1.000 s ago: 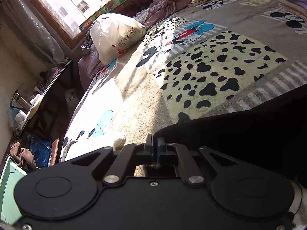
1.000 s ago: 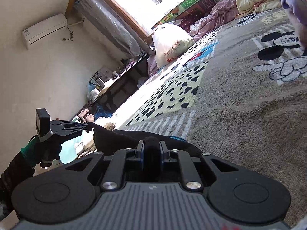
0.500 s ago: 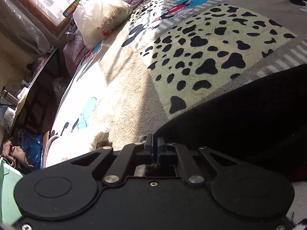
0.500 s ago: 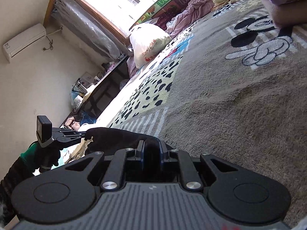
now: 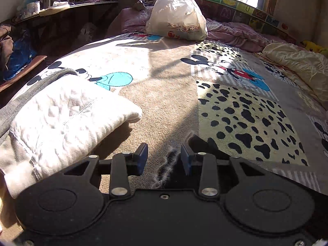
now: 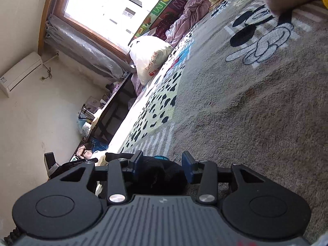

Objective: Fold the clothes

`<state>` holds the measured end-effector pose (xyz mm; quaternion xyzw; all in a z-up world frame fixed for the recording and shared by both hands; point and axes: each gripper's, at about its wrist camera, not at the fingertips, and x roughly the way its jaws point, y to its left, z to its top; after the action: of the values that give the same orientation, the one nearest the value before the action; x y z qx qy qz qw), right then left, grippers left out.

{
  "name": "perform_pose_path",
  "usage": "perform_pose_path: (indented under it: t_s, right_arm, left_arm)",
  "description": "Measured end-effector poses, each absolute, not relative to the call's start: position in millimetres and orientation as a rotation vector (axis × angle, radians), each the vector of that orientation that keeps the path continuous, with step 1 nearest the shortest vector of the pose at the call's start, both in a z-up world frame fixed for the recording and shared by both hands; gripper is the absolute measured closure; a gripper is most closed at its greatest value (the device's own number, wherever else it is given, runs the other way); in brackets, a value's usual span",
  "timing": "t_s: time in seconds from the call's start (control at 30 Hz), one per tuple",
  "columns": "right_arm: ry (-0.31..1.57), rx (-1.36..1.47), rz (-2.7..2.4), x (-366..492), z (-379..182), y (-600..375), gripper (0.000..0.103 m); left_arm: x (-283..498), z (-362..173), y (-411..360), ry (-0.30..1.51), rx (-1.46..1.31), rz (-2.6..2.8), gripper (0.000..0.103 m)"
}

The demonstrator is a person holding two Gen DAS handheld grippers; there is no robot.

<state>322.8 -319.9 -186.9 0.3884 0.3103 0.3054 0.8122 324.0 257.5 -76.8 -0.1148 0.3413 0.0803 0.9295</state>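
A black fuzzy garment (image 6: 157,174) lies on the bed blanket (image 6: 256,123) between and under my right gripper's (image 6: 162,167) open fingers. In the left wrist view its frayed edge (image 5: 168,164) lies between the open fingers of my left gripper (image 5: 164,157), and its dark mass (image 5: 207,143) shows just past the right finger. A folded white garment with grey trim (image 5: 61,114) lies on the blanket to the left of my left gripper. The left gripper (image 6: 61,166) shows small at the left of the right wrist view.
A white plastic bag (image 5: 176,18) stands at the far end of the bed by the window. A cream quilt (image 5: 297,65) and pink bedding (image 5: 235,32) lie at the far right. A dark desk (image 5: 61,16) with clutter runs along the left side of the bed.
Both grippers have opened and let go of the black garment, which now lies on the blanket. The left gripper has swung to face the far end of the bed.
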Motion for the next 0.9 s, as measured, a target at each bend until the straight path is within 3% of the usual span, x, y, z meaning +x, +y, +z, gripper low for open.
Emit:
perform_pose_path:
  t_s: [0.33,0.4,0.47,0.53,0.7,0.9]
  right_arm:
    - [0.734,0.805,0.715,314,-185,-314,0.056]
    - [0.732,0.793,0.72,315,-187,-307,0.058]
    - [0.73,0.779,0.714,316,-189,-303,0.068]
    - [0.727,0.768,0.705,317,-190,-301,0.072]
    - [0.7,0.736,0.692,316,-186,-299,0.076]
    - [0.69,0.694,0.675,318,-182,-294,0.076]
  left_arm:
    - [313,-117,268,0.762,-0.651,0.164,0.071]
    - [316,-121,269,0.761,-0.677,0.195,0.072]
    - [316,-124,271,0.737,-0.724,0.201,0.079]
    - [314,-122,267,0.702,-0.701,0.195,0.098]
    - [299,-82,256,0.535,-0.596,0.163,0.099]
    - [295,-129,270,0.672,-0.613,0.264,0.099]
